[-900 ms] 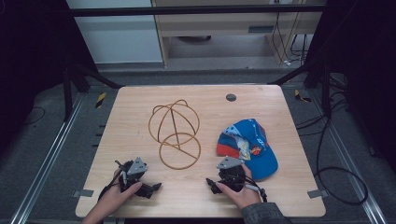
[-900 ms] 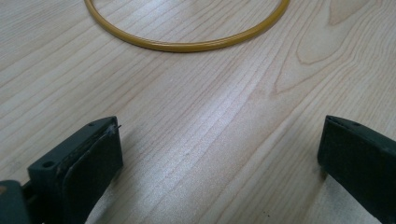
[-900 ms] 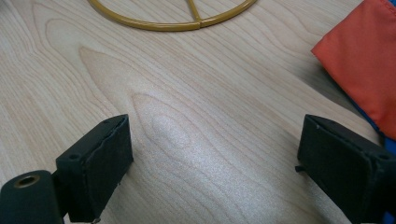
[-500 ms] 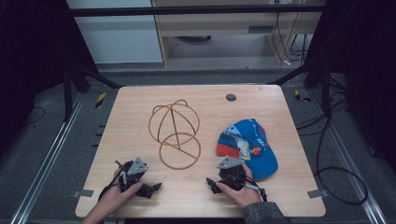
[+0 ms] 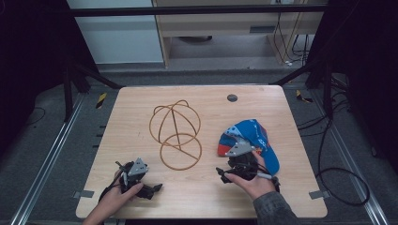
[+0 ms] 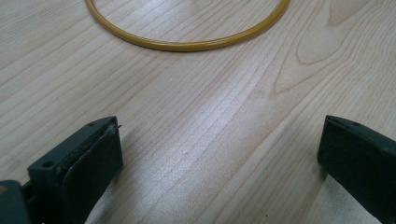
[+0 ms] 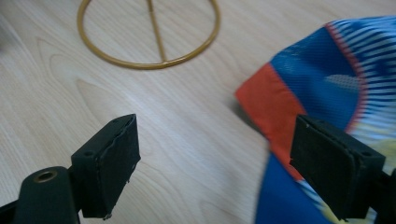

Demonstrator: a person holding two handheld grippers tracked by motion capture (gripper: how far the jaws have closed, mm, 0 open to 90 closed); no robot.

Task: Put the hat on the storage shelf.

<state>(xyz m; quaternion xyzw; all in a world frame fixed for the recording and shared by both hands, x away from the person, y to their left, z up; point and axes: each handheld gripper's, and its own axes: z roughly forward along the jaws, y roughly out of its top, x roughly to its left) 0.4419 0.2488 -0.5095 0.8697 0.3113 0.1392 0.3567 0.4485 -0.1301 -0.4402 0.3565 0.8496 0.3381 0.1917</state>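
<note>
1 pale wood table [image 5: 141,117], dark grey floor, black frame around.

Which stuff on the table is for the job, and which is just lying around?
For the job:
- cap, right beside the open right gripper
- wire stand, ahead of the open left gripper

Just lying about:
- dark round disc at the table's far edge
- tape strips at the near corners
</note>
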